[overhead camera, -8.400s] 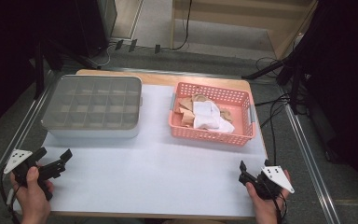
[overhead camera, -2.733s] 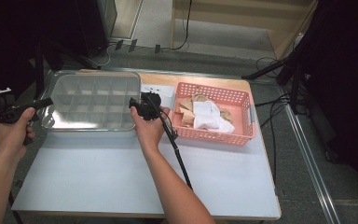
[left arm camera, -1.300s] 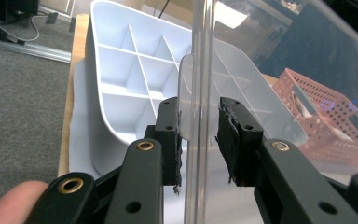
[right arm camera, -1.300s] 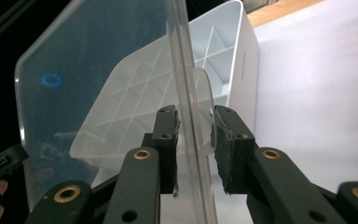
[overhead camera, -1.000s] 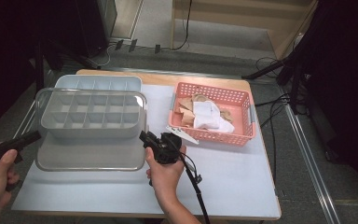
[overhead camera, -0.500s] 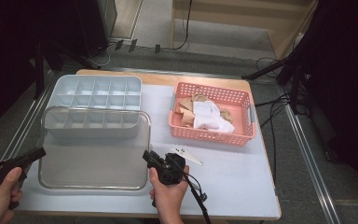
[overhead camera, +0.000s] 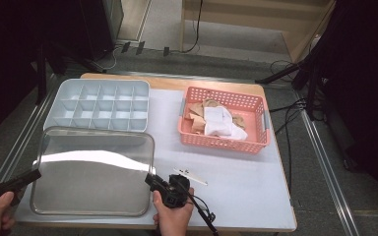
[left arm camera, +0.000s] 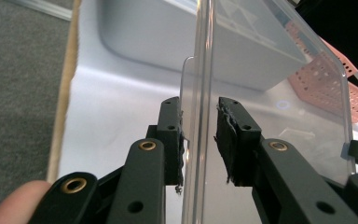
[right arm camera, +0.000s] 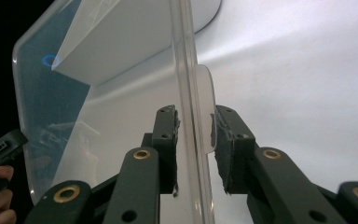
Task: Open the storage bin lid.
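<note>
A: Where is the clear lid now?
B: Lower left of the high view, in front of the grey divided tray, overlapping its near edge; it is held at both short ends, and whether it touches the table I cannot tell.
A: Grippers?
B: Left gripper has the lid's rim and small tab between its jaws, pads close on each side, so it is clamped on the lid; right gripper is the same at the opposite edge, also clamped on the lid; in the high view the right gripper sits at bottom centre, the left at the bottom left corner.
A: Containers, contents?
B: The tray has approx. three rows of compartments, all look empty; pink basket, centre right, holds a white cloth on top of beige pieces.
A: Other things?
B: A small pale flat item lies on the table just above the right gripper; too small to identify.
</note>
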Demonstrator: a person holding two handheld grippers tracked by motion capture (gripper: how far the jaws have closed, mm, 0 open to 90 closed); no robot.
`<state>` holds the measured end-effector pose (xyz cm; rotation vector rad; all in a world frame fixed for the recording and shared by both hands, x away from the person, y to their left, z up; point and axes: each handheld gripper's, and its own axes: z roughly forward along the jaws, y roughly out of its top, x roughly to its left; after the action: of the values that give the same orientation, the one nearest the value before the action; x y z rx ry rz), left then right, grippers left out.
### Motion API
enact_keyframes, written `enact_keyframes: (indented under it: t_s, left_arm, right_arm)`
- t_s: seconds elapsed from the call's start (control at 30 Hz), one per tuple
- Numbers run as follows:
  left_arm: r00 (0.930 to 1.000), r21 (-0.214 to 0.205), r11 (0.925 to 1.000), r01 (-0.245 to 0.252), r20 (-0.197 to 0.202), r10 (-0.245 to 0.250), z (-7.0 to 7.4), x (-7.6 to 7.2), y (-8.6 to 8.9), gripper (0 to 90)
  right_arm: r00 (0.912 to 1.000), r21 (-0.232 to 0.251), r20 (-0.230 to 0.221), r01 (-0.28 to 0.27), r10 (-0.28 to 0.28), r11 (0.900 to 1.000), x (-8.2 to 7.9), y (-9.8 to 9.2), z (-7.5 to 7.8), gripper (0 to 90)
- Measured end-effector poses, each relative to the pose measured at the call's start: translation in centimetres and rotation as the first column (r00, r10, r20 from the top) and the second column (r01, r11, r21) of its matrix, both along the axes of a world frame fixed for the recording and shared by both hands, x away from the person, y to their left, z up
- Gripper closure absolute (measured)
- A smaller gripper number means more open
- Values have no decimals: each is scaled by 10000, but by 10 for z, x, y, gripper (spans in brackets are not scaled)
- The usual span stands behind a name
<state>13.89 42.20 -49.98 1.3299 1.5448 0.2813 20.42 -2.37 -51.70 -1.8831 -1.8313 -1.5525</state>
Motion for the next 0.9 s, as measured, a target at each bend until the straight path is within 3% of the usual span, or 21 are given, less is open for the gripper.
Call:
enact_keyframes:
  t_s: [0.37, 0.63, 0.83, 0.9]
  left_arm:
    - [9984, -292, 9991, -302, -478, 288, -18, -10, 12, 721]
    - [9957, -349, 9976, -597, -734, 570, -30, -13, 12, 705]
    - [9925, 23, 9969, -792, -931, 791, -35, -10, 8, 672]
    - [9909, 350, 9958, -850, -1018, 882, -37, -9, 4, 646]
  right_arm:
    - [9998, -307, -123, -189, 185, 9994, -3, 17, -8, 709]
    - [9993, -816, 239, -265, 286, 9963, -8, 25, -13, 684]
    - [9970, -1549, 481, -522, 604, 9866, -6, 31, -19, 631]
    - [9963, -1731, 623, -479, 595, 9837, -7, 33, -21, 613]
